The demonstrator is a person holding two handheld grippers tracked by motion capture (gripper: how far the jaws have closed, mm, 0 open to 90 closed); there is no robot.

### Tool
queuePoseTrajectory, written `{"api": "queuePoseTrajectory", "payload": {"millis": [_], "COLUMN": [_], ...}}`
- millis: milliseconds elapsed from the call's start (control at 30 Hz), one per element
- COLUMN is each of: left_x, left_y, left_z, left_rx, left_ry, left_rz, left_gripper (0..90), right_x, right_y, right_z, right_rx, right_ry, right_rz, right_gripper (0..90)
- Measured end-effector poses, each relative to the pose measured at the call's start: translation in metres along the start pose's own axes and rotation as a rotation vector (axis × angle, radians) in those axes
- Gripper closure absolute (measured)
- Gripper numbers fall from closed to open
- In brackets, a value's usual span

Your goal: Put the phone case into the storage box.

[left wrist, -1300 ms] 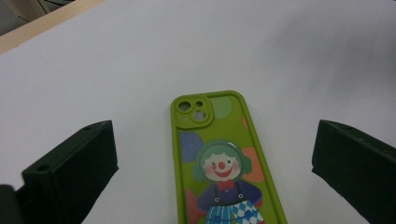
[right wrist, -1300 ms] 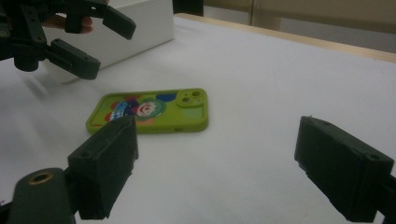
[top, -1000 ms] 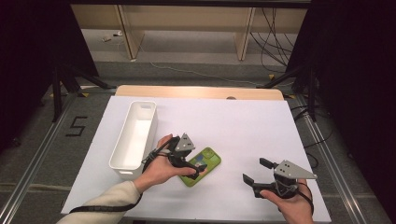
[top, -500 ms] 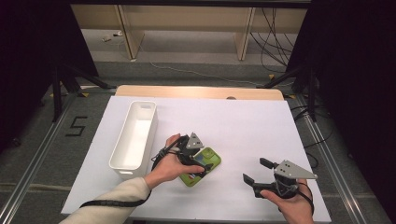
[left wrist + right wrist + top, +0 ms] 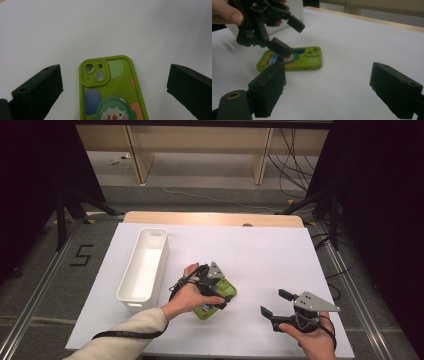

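Note:
A bright green phone case (image 5: 226,292) with a cartoon clown print lies flat on the white table, camera cutout pointing away from the person. My left gripper (image 5: 218,292) hovers low over it, open, one jaw to each side of the case (image 5: 110,87) and touching nothing. From the right gripper view, the left gripper (image 5: 289,36) hangs above the case (image 5: 312,58) with a hand around its handle. My right gripper (image 5: 274,302) rests near the table's front right, open and empty, pointing left toward the case; its jaws (image 5: 329,82) stand wide apart.
A long white bin (image 5: 131,292) stands empty to the left of the case, running front to back. The white table sheet (image 5: 260,250) has a wooden strip along its far edge. Dark stands and cables surround the table on the floor.
My left gripper has slid a little to the right, farther over the phone case. The case and my right gripper have stayed put.

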State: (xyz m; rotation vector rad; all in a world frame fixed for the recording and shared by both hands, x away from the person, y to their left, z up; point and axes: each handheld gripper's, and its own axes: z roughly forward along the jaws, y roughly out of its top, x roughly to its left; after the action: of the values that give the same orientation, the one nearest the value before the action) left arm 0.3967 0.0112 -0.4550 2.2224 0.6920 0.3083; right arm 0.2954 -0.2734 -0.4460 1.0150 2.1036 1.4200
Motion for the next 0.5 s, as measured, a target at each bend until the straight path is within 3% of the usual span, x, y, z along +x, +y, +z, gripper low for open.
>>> {"api": "queuePoseTrajectory", "payload": {"millis": [500], "left_x": [-0.002], "left_y": [0.004], "left_z": [0.013], "left_rx": [0.040], "left_ry": [-0.001], "left_rz": [0.003], "left_gripper": [0.0], "right_x": [-0.001], "right_y": [-0.001], "right_z": [0.000], "right_rx": [0.006], "right_ry": [-0.003], "right_rz": [0.003], "right_gripper": [14.5]}}
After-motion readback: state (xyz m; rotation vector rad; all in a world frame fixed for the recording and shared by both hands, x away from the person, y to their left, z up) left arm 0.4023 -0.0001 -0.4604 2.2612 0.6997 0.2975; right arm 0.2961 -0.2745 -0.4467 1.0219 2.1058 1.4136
